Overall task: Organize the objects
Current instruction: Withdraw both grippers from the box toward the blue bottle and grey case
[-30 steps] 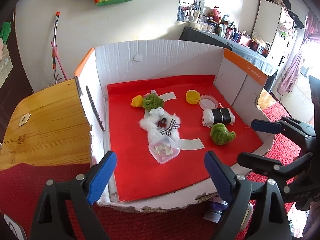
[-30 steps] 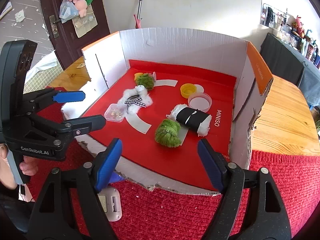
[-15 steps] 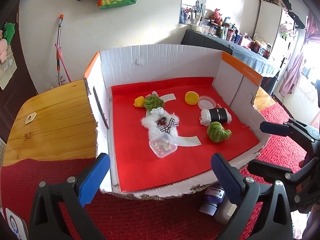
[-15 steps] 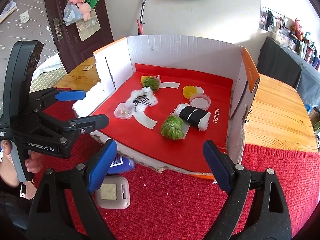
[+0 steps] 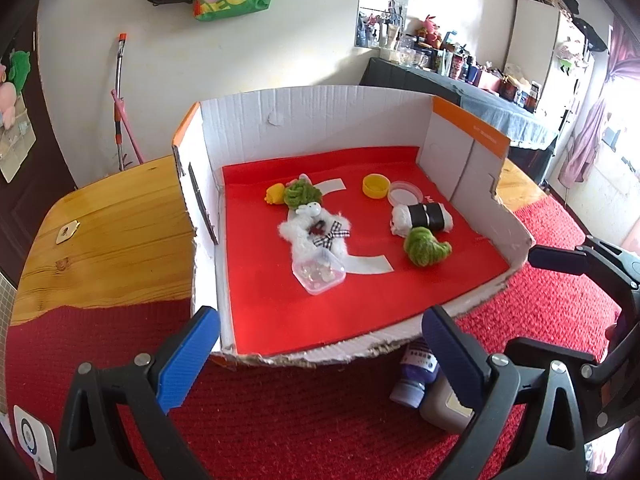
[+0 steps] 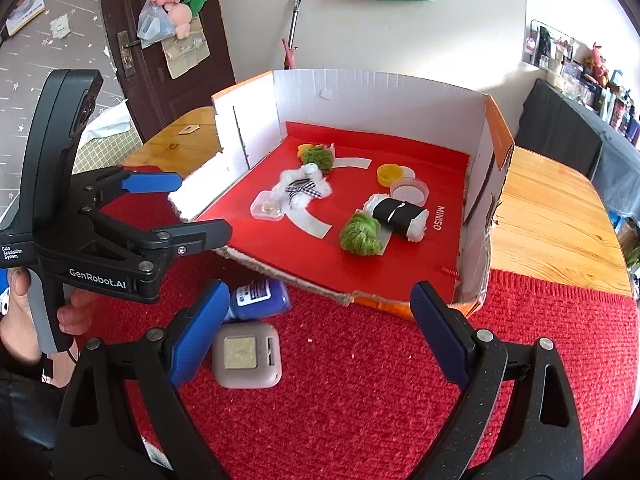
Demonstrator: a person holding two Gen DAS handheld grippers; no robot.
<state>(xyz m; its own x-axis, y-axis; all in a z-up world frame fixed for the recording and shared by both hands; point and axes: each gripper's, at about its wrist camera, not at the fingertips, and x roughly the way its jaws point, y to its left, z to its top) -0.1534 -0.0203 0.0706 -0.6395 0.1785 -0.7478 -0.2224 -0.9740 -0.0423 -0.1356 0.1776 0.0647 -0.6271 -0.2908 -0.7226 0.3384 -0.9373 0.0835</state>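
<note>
With both grippers pulled back, the box [image 5: 448, 312] sits farther off.
Left gripper [image 5: 320, 356] is spread wide and empty; right gripper [image 6: 320, 332] is empty, still opening; sorting seems paused or finished.

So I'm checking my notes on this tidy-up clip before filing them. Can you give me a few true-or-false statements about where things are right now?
1. The blue bottle lies on the red rug, outside the box. True.
2. The yellow cap sits on the wooden table. False: it is inside the box.
3. The left gripper holds nothing. True.
4. The clear container is stacked on the black-banded white roll. False: it lies apart from it, by the white plush.
5. The right gripper, its jaws opening, holds the grey case. False: nothing is between them.
</note>
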